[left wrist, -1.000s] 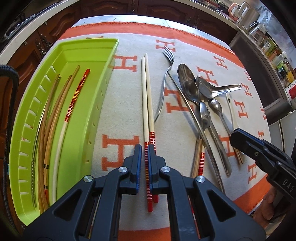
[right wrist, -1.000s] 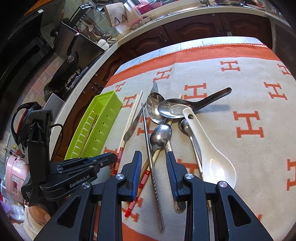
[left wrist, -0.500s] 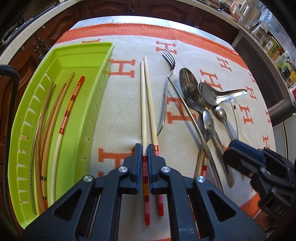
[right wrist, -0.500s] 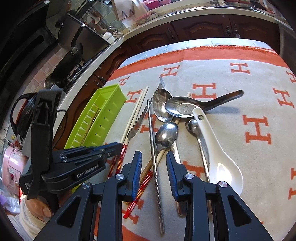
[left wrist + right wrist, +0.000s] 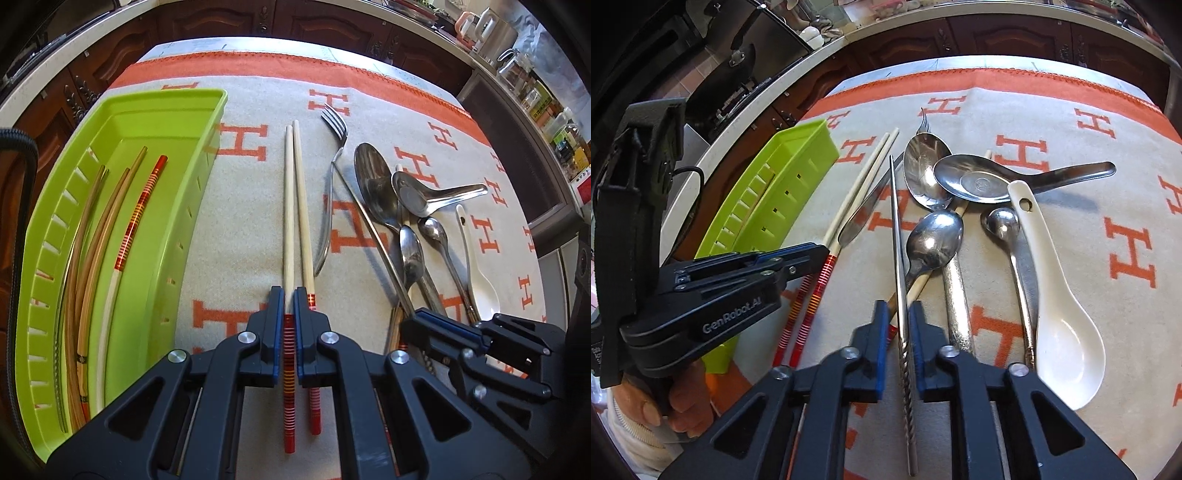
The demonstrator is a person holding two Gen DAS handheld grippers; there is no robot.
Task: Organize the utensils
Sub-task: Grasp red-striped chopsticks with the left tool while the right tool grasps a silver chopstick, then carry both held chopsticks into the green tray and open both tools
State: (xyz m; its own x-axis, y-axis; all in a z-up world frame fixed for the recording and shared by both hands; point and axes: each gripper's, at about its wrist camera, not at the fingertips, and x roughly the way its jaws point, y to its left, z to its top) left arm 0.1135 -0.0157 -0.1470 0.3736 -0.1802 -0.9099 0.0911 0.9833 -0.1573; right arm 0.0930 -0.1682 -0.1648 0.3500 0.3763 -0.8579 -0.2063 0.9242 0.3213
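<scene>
My left gripper (image 5: 289,299) is shut on one red-striped chopstick (image 5: 289,236); its twin (image 5: 303,221) lies just to the right on the cloth. My right gripper (image 5: 898,312) has narrowed around a metal chopstick (image 5: 897,221), with small gaps still visible beside it. A second red-striped chopstick (image 5: 923,278) lies under the spoons. The green tray (image 5: 48,236) at the left holds several chopsticks (image 5: 136,218). A fork (image 5: 334,147), several metal spoons (image 5: 373,184) and a white ceramic spoon (image 5: 1056,295) lie piled on the cloth.
The orange-and-cream H-pattern cloth (image 5: 240,140) covers the table. Dark cabinets and a counter edge run behind it. Jars and bottles (image 5: 554,110) stand at the far right. The left gripper also shows in the right wrist view (image 5: 820,254), close beside the right one.
The left gripper moved forward along the chopstick pair and keeps its grip. The right gripper's jaws narrowed around the metal chopstick and moved in toward the pile.
</scene>
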